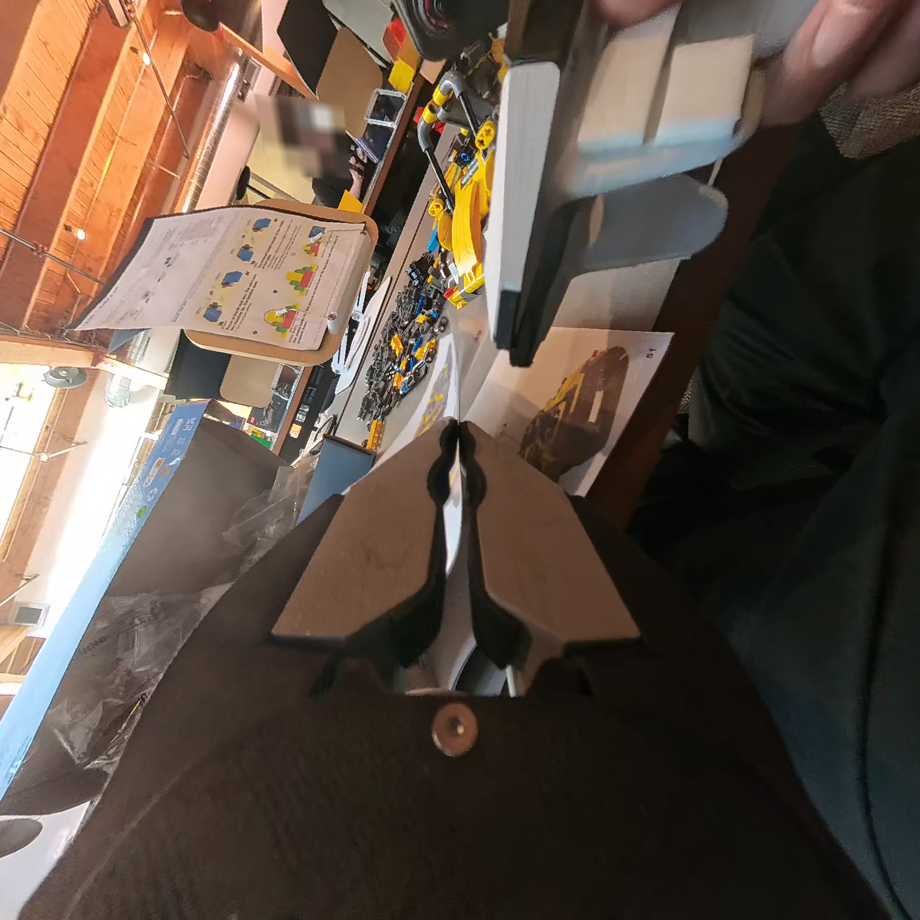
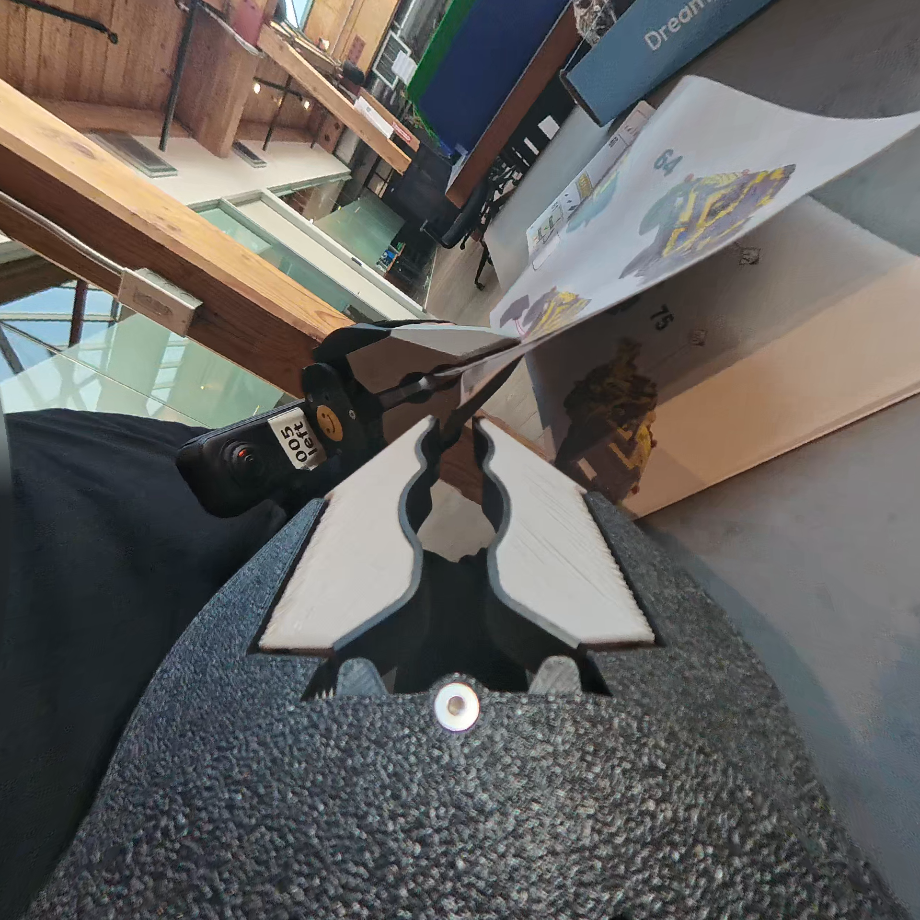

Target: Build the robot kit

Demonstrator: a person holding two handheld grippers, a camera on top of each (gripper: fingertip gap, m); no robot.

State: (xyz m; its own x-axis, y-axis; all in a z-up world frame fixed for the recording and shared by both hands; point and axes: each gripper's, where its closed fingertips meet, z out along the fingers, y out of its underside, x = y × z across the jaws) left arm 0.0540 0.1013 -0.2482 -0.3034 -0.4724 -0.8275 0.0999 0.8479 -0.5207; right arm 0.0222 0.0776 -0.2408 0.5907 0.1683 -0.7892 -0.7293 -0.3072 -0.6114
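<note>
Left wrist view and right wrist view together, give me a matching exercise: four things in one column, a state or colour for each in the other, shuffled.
Things
1. left claw
2. right claw
3. brick-built vehicle
4. heap of loose pieces

States or colours
A. open, holding nothing
B. mostly dark grey and black, with blue and yellow bits
C. shut on a lifted booklet page
D. mostly yellow

Pairs: 1-C, 2-A, 3-D, 4-B

Two claws are showing: the left claw (image 1: 457, 432) and the right claw (image 1: 515, 318). One instruction booklet (image 2: 687, 224) is lying open, one yellow brick model (image 1: 465, 209) is standing, one loose-parts pile (image 1: 405, 343) is lying on the worktop (image 1: 398, 269), and one clipboard (image 1: 279, 279) is standing.
</note>
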